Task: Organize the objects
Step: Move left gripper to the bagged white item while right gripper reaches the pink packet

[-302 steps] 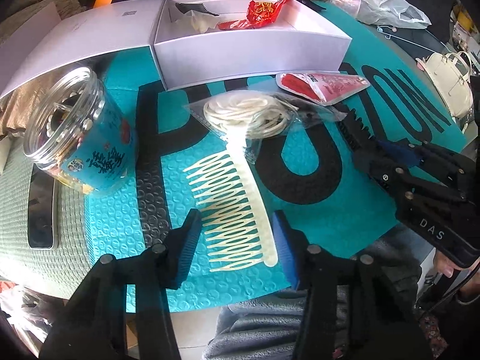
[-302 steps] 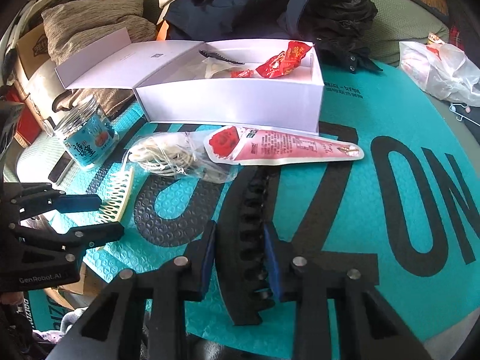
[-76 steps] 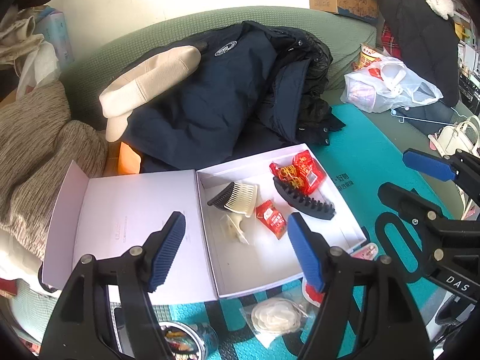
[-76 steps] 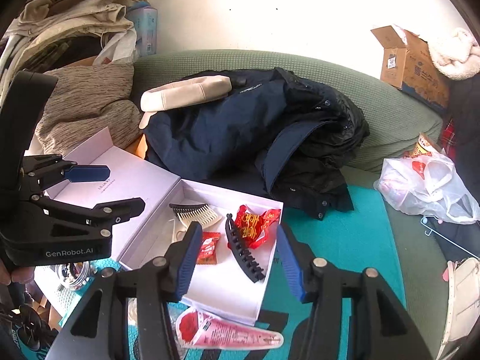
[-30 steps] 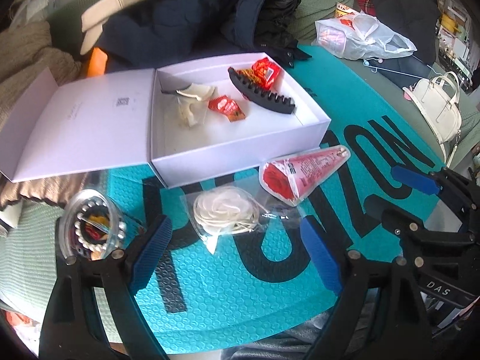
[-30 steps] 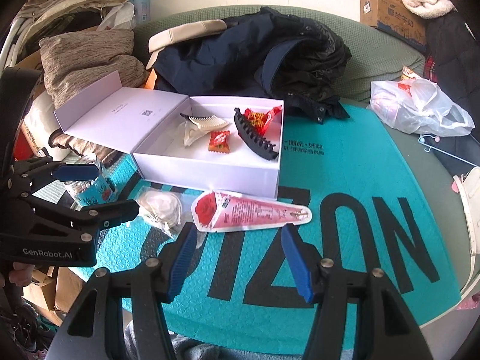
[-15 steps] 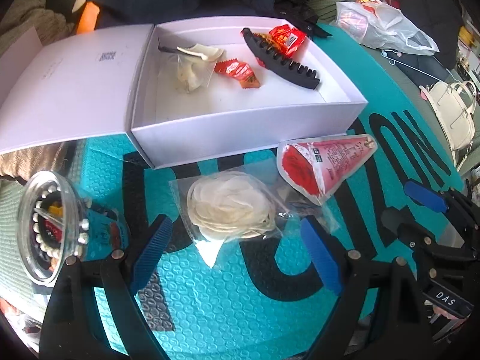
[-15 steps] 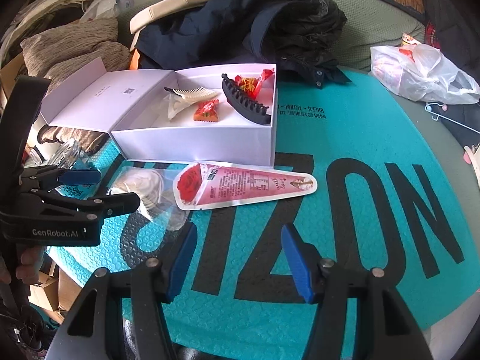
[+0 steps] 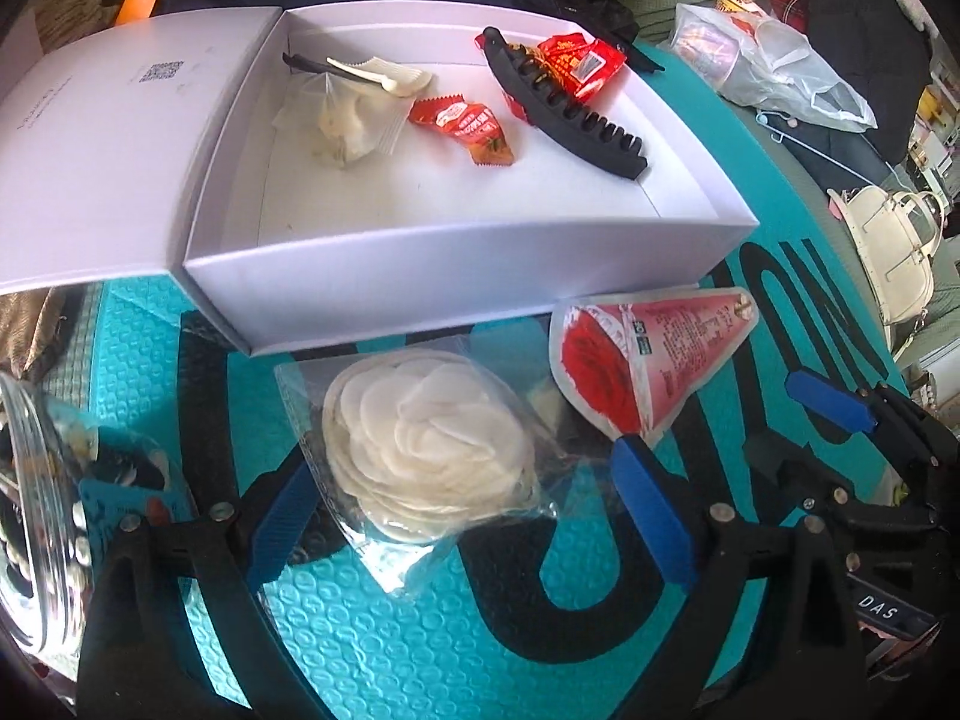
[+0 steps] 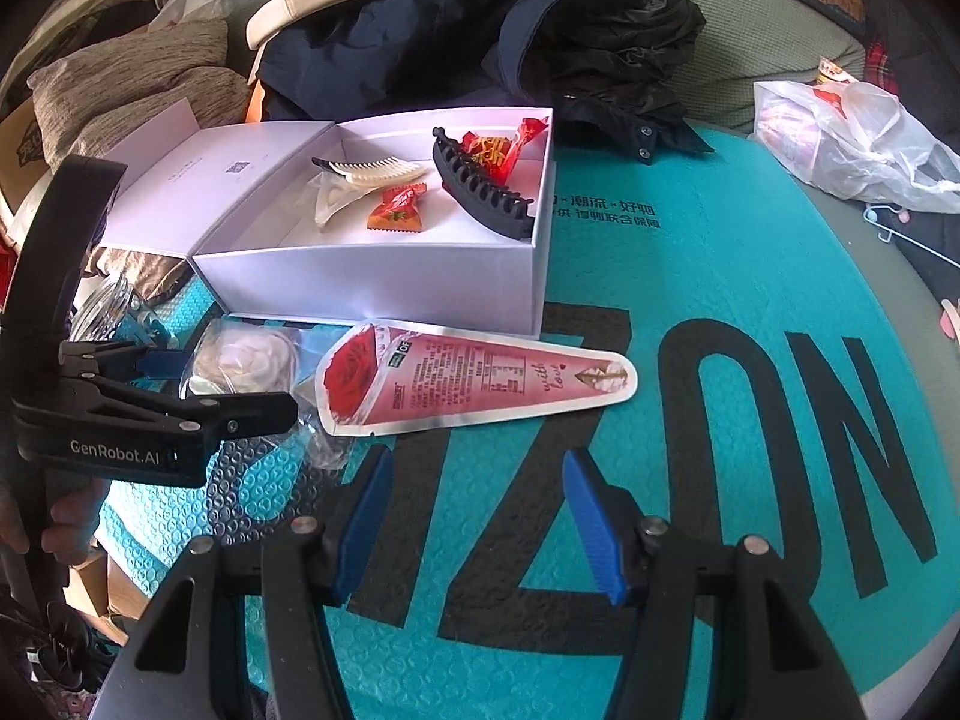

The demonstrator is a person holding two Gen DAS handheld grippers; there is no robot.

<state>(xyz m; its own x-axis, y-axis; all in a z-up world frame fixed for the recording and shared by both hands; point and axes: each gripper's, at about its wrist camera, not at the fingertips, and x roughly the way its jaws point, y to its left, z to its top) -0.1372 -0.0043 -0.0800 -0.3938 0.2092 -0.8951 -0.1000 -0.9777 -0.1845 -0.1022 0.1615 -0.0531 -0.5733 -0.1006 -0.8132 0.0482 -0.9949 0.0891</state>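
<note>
1. My left hand-held gripper [image 9: 462,516] hangs over the bag of cotton pads [image 9: 429,450]. Its jaws are opening, the bag lies between them, and the pads are not pressing on it.
2. My right hand-held gripper [image 10: 480,519] sits half open with nothing in it, just short of the rose pouch [image 10: 474,387], over bare teal mat [image 10: 750,276].
3. Already in the white box [image 9: 456,267]: the black clip [image 9: 564,111], a cream comb [image 9: 384,75], a small white packet [image 9: 345,120], a red candy [image 9: 468,126] and a red wrapper [image 9: 576,63] behind the clip.
4. Left outside on the mat: the pads bag, just in front of the box wall; the rose pouch beside it, one corner overlapping the bag's plastic; and the clear jar [image 9: 42,516] at the far left edge of my left view.
5. So I judge the job past halfway: five things boxed, three to go.
6. The box lid [image 9: 114,138] lies flat open to the left, so nothing blocks the way in.
7. Next, I reckon, the left closes on the bag and lifts it over the wall, and the right takes the pouch.
8. The bag is slippery and loose; a pinch on plastic alone may let the pads sag or slide.
9. The pouch lies flat, so I would need an edge to get under it.
</note>
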